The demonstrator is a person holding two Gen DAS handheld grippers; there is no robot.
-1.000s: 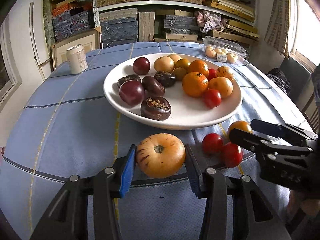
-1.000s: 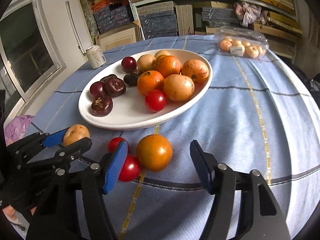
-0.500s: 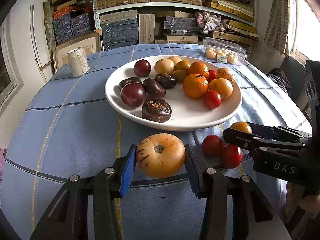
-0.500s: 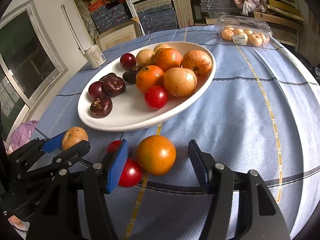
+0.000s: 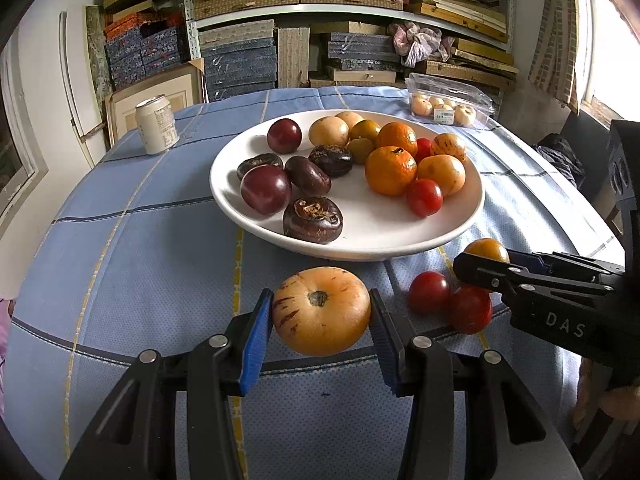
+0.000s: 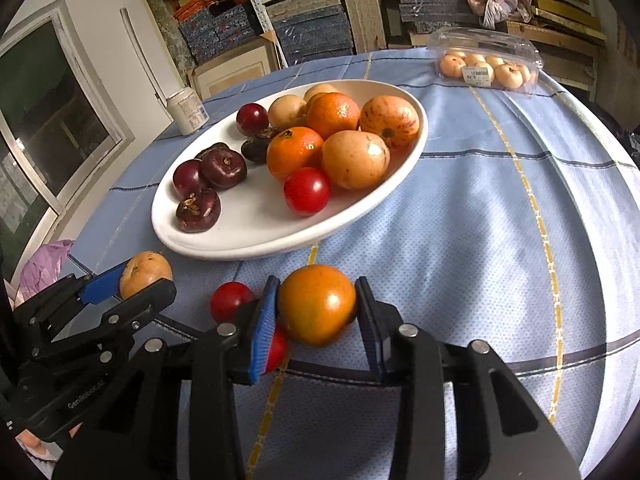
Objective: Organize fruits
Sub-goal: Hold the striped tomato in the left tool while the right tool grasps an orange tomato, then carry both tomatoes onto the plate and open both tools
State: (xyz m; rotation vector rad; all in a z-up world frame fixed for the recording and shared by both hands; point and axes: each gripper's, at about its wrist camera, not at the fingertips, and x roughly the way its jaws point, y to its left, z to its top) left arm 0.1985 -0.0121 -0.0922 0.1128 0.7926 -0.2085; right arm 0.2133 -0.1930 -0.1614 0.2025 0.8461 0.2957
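Blue checked tablecloth (image 6: 460, 220) carried it all: right gripper (image 6: 317, 318) had just been closing on the orange tomato (image 6: 316, 304), white plate (image 6: 256, 236) dead ahead. Left gripper (image 5: 320, 320) clasped the streaked pepino melon (image 5: 322, 314).

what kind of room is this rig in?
Probably a storage room doubling as an eating spot, not a lab. Metal shelves are stacked with flat boxes, and a round table under a blue cloth carries a white plate of fruit.
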